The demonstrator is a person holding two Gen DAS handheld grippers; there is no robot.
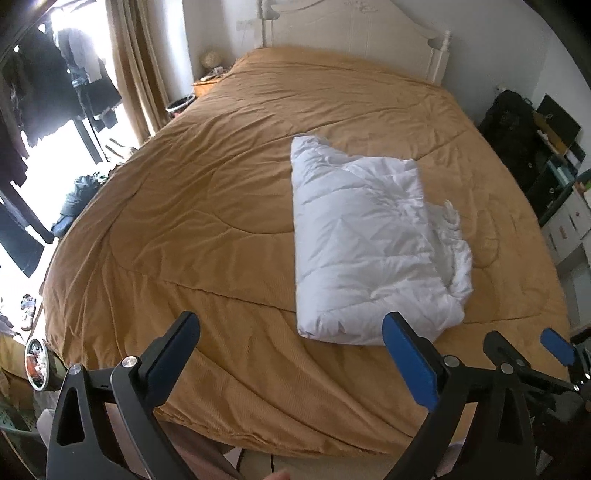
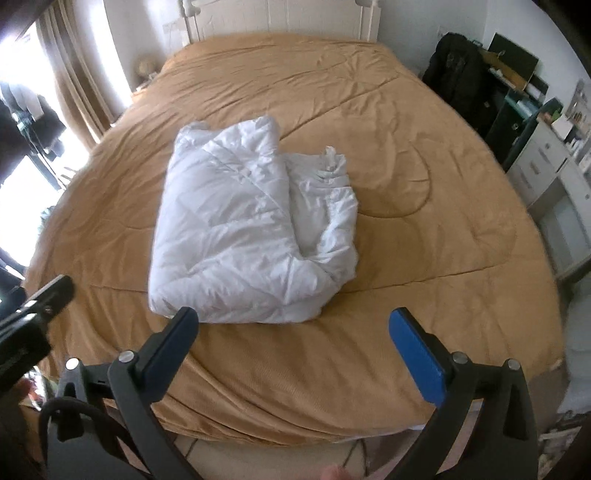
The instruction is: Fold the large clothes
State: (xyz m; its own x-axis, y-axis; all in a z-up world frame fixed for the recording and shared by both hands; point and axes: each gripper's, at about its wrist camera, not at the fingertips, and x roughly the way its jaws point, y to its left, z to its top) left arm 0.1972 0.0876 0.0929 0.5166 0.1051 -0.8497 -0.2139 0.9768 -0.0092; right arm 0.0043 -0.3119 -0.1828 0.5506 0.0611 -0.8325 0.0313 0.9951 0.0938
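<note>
While both claws hang above the foot of the bed with nothing between their fingers, each is released: the left claw (image 1: 291,325) has its black finger and blue-padded finger spread wide over bare bedspread, and the right claw (image 2: 293,321) stands just as wide. In the left wrist view the right claw shows at the lower right edge, just beside the left one, its jaws parted too; in the right wrist view a black finger of the left claw pokes in at the left edge.

Just beyond the fingertips lies the white quilted garment (image 1: 365,243), folded into a thick, roughly rectangular bundle. It rests flat on the tan bedspread (image 1: 192,206), toward the near end of the bed and right of its middle as the left wrist camera sees it. Its left long edge runs smooth and straight, while the right side is looser, with crumpled layers and a ruffled bit of cloth sticking out. Neither claw touches it.

The bedspread, wrinkled and stitched in curved lines, covers the whole bed up to a white headboard (image 1: 354,33). To the left are beige curtains (image 1: 133,62) beside a bright window with dark clothes hanging there. To the right stand a dark bag (image 2: 458,70) and white drawers (image 2: 546,173) against the wall
</note>
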